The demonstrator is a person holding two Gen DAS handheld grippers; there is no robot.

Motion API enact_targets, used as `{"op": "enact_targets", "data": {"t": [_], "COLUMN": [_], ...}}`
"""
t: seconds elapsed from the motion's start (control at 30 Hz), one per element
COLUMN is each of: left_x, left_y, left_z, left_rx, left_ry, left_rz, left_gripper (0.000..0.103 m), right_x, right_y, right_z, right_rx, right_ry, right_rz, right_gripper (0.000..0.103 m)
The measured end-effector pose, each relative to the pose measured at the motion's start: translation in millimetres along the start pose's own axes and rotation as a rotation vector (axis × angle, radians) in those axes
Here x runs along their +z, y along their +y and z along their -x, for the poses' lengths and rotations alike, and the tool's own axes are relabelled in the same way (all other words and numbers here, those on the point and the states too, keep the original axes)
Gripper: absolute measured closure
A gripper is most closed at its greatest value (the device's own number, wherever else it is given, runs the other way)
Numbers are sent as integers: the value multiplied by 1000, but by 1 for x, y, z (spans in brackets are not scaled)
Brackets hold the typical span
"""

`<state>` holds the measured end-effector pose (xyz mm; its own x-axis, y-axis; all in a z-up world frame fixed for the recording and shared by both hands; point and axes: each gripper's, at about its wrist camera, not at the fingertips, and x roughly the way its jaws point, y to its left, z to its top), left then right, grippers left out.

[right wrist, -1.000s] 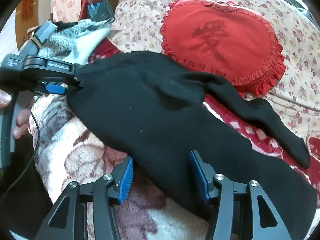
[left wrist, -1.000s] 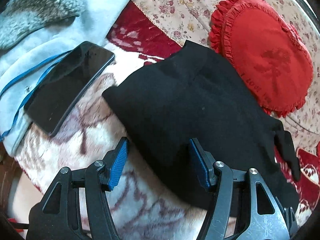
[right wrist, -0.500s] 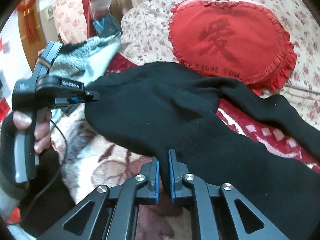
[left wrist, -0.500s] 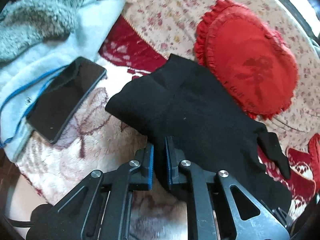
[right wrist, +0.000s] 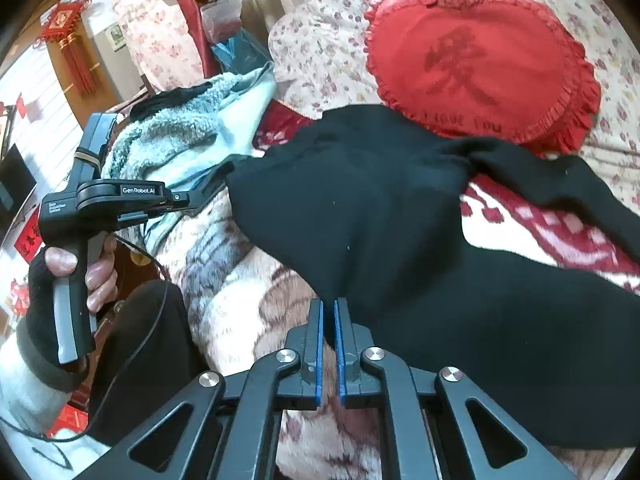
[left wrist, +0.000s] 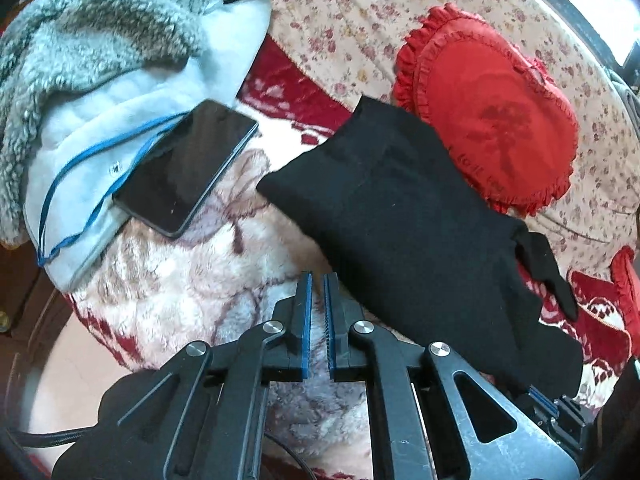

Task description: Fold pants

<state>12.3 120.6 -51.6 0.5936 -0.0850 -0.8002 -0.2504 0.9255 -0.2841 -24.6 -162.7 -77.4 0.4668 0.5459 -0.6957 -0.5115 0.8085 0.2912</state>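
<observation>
Both tongs went from wide apart to together w/in the last sec. The left tongs [left wrist: 316,312] had cloth between them a moment back; now they sit closed w/ only fuzzy blanket [left wrist: 180,280] showing in the slit, and the hem lies just beside them to the right, so it looks slipped out. The right tongs [right wrist: 328,328] are clamped on the near edge of the pants [right wrist: 380,208]; the cloth tents down into them at bottom centre.

The pants are black knit, spread across the bed mid-frame. Their far edge touches the red heart pillow [left wrist: 492,120], and one leg trails off to the right. A phone [left wrist: 184,168] lies at left, clear of them.

Handling, prob.: light, floppy, stretchy, no stiffness, so the cloth sags and bunches wherever it isn't held. It's grippy, not fragile. Best hold is the thick waistband edge or hem corners, 2 pts well apart, w/ a deep bite so it can't pull free.

Pose: both tools angle down toward the bed. In the right view the left hand [right wrist: 92,264] grips its handle at mid-left, tool tip aimed right, just short of the pants' corner.
</observation>
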Motion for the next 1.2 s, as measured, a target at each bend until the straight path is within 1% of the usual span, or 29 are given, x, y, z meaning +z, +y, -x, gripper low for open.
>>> {"op": "enact_targets", "data": {"t": [0.07,0.1,0.13,0.2,0.23,0.3,0.37,0.4,0.47,0.67,0.73,0.8,0.87,0.9,0.93,1.0,1.07,1.2], "left_x": [0,1,2,3,4,8,12,14,18,31,34,36,37,37,36,35,33,23], "left_y": [2,4,5,7,7,7,7,8,8,-10,-16,-23,-26,-27,-28,-29,-27,-26], "left_z": [-4,-7,-10,-15,-18,-24,-30,-35,-44,-64,-71,-73,-73,-71,-68,-57,-44,-19], "left_rx": [-6,-6,-7,-18,-19,-21,-13,-12,-20,-28,-20,-12,-11,-19,-23,-40,-64,-99], "left_ry": [11,17,20,30,33,30,35,44,65,82,94,87,78,77,70,48,32,16], "left_rz": [18,32,44,68,79,96,109,120,141,119,113,92,76,68,62,46,42,28], "left_gripper": [100,98,94,72,65,64,64,61,61,61,59,59,84,92,93,94,94,94], "right_x": [-3,-4,-5,-3,-1,1,2,1,-1,-10,-10,-7,0,3,7,13,15,16], "right_y": [-3,-4,-4,-2,1,8,12,12,12,9,8,4,-3,-5,-8,-14,-16,-10], "right_z": [-3,-4,-1,1,2,5,4,4,1,-16,-22,-28,-31,-31,-30,-24,-15,0], "right_rx": [-20,-56,-78,-98,-105,-136,-168,-171,-164,-227,-244,-251,-216,-195,-166,-108,-59,-10], "right_ry": [18,10,-3,-3,-6,-20,-21,-19,-11,37,37,27,5,-1,-5,-23,-44,-57], "right_rz": [1,11,17,32,55,110,145,153,160,214,230,230,184,159,132,70,40,9], "right_gripper": [99,99,99,99,98,95,87,77,69,69,69,70,83,96,98,98,98,98]}}
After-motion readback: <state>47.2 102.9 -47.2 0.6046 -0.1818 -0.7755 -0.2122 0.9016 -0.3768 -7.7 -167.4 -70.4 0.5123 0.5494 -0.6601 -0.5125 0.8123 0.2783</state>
